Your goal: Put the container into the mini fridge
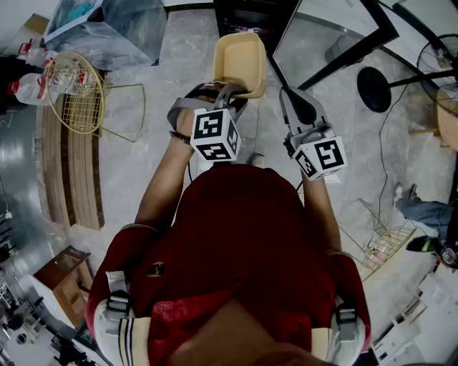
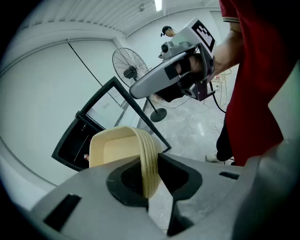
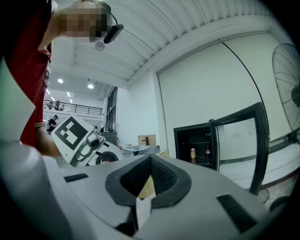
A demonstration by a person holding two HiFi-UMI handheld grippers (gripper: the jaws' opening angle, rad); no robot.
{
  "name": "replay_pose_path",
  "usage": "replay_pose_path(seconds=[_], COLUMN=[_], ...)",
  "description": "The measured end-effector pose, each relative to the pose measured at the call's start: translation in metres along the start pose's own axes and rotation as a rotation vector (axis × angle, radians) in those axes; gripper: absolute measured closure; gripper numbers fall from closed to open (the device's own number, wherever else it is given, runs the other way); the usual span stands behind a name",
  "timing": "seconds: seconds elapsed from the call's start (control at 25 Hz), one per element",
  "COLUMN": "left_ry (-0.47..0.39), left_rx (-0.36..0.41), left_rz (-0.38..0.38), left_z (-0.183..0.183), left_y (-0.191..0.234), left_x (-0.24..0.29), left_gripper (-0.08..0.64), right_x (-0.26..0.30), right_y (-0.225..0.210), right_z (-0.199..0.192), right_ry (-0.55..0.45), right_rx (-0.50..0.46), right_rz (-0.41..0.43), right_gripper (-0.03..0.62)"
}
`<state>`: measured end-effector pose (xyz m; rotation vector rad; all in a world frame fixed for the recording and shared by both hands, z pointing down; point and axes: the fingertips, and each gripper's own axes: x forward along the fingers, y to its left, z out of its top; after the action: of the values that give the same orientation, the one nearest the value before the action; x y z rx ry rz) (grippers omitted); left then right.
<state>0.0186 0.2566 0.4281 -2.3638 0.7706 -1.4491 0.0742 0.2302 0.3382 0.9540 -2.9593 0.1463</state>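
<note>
A beige plastic container [image 1: 240,63] hangs in front of me above the floor, and my left gripper [image 1: 226,90] is shut on its near rim. In the left gripper view the ribbed rim [image 2: 146,164] is pinched between the dark pads. The black mini fridge [image 1: 247,18] stands just beyond it with its glass door [image 1: 336,39] swung open to the right. A can and a bottle stand on a shelf inside the fridge [image 3: 194,145]. My right gripper [image 1: 292,100] hovers to the right of the container, shut with nothing between its jaws.
A standing fan [image 1: 376,86] is right of the fridge door. A yellow wire rack [image 1: 79,96], plastic bags and wooden planks [image 1: 71,179] lie at the left. Another wire rack [image 1: 379,243] and cables lie on the floor at the right.
</note>
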Motion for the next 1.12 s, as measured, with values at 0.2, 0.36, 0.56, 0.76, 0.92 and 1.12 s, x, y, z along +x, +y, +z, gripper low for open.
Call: replay_pose_path(seconds=[0.2,0.36,0.56,0.76,0.92,1.12], left_ry=[0.001,-0.008,-0.028,-0.044,-0.053,-0.056], left_rx=[0.009,0.016,0.033,0.052,0.064,0.058], left_rz=[0.003,0.004,-0.002,-0.011,-0.018,-0.029], left_z=[-0.014,-0.026,-0.042,-0.064,-0.087,-0.108], left_y=[0.005,0.011,0.017,0.023,0.027,0.031], left_x=[-0.004,-0.007,-0.012,-0.018,-0.023,-0.021], left_gripper=[0.480,0.480,0.480,0.480,0.480,0.480], right_x=[0.012,0.024,0.039,0.056,0.071,0.082], right_y=[0.009,0.016,0.025,0.038,0.056,0.067], right_z=[-0.002,0.000,-0.002,-0.004,-0.012,-0.021], right_ry=[-0.001,-0.015,-0.004,0.002,0.028,0.065], right_rx=[-0.004,0.008,-0.002,-0.010,-0.011,-0.012], right_rz=[-0.002,-0.006,-0.036,-0.066,-0.080,-0.084], right_gripper=[0.592,0.592,0.592,0.592,0.592,0.592])
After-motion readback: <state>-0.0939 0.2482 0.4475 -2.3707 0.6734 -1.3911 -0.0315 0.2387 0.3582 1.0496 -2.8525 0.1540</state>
